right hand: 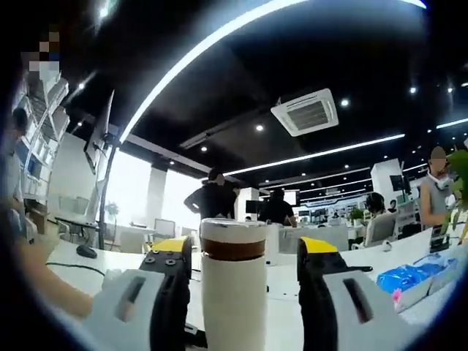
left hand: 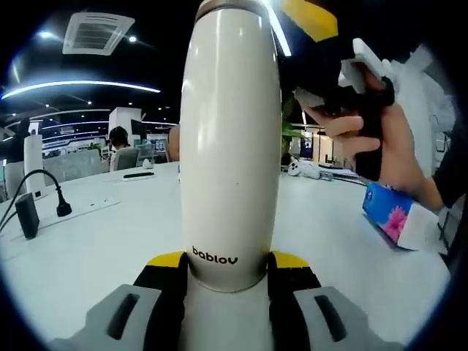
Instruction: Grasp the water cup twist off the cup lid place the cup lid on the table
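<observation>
The water cup (left hand: pixel 230 146), a tall cream bottle marked "bablov", stands upright at the centre of the left gripper view, its base seated between the yellow-padded jaws of the left tool (left hand: pixel 229 281), which reads as clamped on the lower body just above the white bench (left hand: pixel 95 241). At 2 o'clock in that view a hand (left hand: pixel 380 142) carries the right tool near the cup's top. In the right gripper view the cup's upper end rises between the jaws of the right tool (right hand: pixel 245 281): the cup lid (right hand: pixel 233 228) sits on top with a brown band under it, and both padded jaws stand visibly clear of it on either side, so this tool is apart and not yet gripping. A blue tissue pack (left hand: pixel 391 212) lies on the bench at 4 o'clock in the left gripper view, and a black cable with a plug (left hand: pixel 44 194) at 9 o'clock. My judgement: the cup is already grasped and the lid step is just opening; the next move calls for centring the jaws at lid height, closing them firmly on it, then turning while the left tool keeps the body from spinning
</observation>
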Demonstrator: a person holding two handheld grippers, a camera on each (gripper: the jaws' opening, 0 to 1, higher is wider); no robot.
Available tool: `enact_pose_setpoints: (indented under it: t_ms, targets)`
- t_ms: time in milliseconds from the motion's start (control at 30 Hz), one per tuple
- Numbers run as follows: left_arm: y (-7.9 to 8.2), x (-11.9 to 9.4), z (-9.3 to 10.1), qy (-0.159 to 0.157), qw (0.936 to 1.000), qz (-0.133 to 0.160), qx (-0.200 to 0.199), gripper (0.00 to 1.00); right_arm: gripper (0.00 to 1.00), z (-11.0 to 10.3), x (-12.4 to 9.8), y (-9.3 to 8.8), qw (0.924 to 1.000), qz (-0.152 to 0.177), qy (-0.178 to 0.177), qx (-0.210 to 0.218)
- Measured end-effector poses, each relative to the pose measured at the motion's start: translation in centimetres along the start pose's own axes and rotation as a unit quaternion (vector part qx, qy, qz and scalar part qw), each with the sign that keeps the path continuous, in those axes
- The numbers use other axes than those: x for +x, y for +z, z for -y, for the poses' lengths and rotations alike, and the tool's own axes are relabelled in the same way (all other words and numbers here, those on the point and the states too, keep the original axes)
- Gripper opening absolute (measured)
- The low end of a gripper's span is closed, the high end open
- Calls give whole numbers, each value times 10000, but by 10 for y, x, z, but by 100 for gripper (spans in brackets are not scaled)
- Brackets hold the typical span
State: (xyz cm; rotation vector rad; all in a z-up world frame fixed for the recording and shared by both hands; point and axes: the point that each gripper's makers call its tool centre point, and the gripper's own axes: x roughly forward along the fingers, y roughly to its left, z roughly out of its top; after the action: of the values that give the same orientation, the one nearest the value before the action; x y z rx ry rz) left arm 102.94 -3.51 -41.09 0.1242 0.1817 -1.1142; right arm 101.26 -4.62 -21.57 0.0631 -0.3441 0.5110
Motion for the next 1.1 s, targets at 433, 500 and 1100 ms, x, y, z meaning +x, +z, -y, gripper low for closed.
enact_pose_setpoints:
  t_ms: [433, 500, 1100]
  targets:
    - [-1, -1, 0, -6, 10000, -3, -1, 45, 56, -21, 13, 2, 9994, 70, 10, -338]
    - [-1, -1, -1, -7, 10000, -3, -2, 45, 56, -24, 14, 8, 9995, 193, 120, -227]
    - [-1, 0, -2, -9, 10000, -3, -1, 45, 43, -7, 21, 7, 9994, 198, 59, -284]
